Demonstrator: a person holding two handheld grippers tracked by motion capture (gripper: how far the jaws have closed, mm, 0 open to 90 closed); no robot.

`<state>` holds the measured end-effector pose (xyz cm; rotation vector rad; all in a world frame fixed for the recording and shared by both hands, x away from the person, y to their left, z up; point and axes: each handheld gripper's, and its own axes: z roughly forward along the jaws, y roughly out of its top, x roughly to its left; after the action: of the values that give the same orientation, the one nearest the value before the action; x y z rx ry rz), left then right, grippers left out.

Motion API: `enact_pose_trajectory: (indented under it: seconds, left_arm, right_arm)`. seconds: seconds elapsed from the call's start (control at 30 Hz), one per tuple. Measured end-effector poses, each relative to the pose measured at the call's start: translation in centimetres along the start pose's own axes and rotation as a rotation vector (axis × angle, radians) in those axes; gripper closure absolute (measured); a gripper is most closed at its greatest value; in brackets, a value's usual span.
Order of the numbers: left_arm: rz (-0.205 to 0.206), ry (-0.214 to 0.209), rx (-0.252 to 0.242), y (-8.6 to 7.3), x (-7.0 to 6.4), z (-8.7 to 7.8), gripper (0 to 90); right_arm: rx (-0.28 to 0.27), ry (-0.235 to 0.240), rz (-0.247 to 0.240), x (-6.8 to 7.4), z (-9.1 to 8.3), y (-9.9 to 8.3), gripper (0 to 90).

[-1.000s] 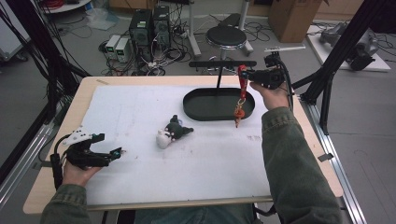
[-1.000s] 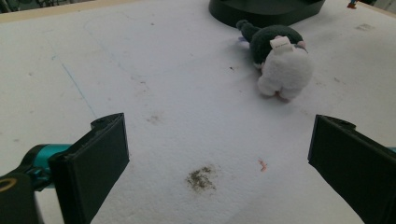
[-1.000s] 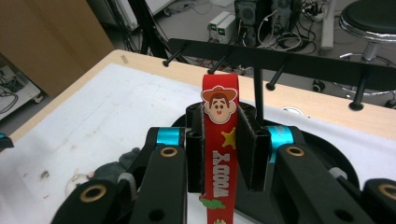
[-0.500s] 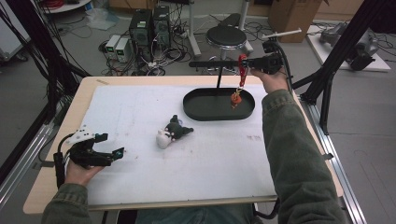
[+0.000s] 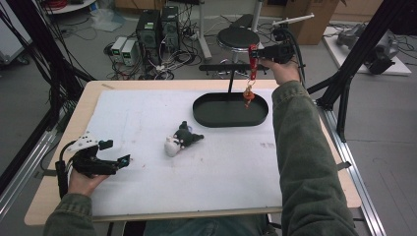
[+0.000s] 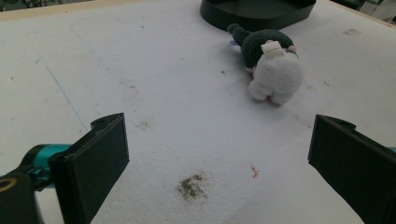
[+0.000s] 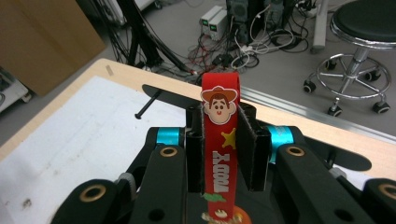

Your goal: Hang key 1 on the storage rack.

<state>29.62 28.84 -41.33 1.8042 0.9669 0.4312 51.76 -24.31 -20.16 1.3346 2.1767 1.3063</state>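
My right gripper (image 5: 256, 52) is held high beyond the table's far edge, shut on a red Woody strap (image 7: 219, 140). The strap (image 5: 253, 61) hangs down from it, and its orange charm (image 5: 248, 94) dangles over the black oval tray (image 5: 206, 115). A black post with a crossbar (image 5: 231, 67) rises from the tray, just left of the strap. A small dark and white plush toy (image 5: 181, 139) lies on the white mat mid-table, also seen in the left gripper view as the plush toy (image 6: 273, 70). My left gripper (image 5: 115, 152) rests open near the front left, jaws wide apart and nothing between them.
The white mat (image 5: 147, 108) covers most of the wooden table. Beyond the far edge stand a black stool (image 5: 238, 37), computer boxes (image 5: 157, 27) and tangled cables. Black frame legs (image 5: 344, 83) stand to the right of the table.
My right gripper has lifted the red strap up and away, from beside the tray's right end to above the crossbar. The left gripper has stayed in place.
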Motion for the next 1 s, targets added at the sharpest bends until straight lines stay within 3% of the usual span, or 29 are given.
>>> enact_pose_trajectory:
  seconds: [0.3,0.4,0.53,0.63,0.77,0.83,1.0]
  left_arm:
    - [-0.018,-0.004,-0.01,0.0,0.4,-0.2,5.4]
    - [-0.019,-0.007,-0.012,0.0,0.3,-0.2,5.4]
    - [-0.023,-0.015,-0.017,0.1,0.3,-0.3,5.4]
    - [-0.024,-0.014,-0.019,0.1,0.3,-0.3,5.4]
    - [-0.025,-0.014,-0.017,0.1,0.3,-0.3,5.4]
    - [-0.023,-0.011,-0.015,0.1,0.3,-0.3,5.4]
    - [-0.023,-0.008,-0.003,0.0,0.4,-0.2,5.4]
  right_arm:
    - [-0.028,-0.004,0.029,-1.3,0.9,1.1,75.3]
    - [-0.072,0.008,0.058,-1.6,0.6,1.3,75.3]
    - [-0.044,-0.023,0.052,-1.6,0.9,1.6,75.2]
    - [-0.041,-0.014,0.05,-1.4,1.5,1.6,75.1]
    - [-0.021,-0.046,0.027,-1.0,2.8,1.6,75.0]
    - [-0.015,-0.088,0.026,-1.0,3.5,1.6,75.0]
    - [-0.073,-0.11,0.042,-0.9,4.6,1.6,75.1]
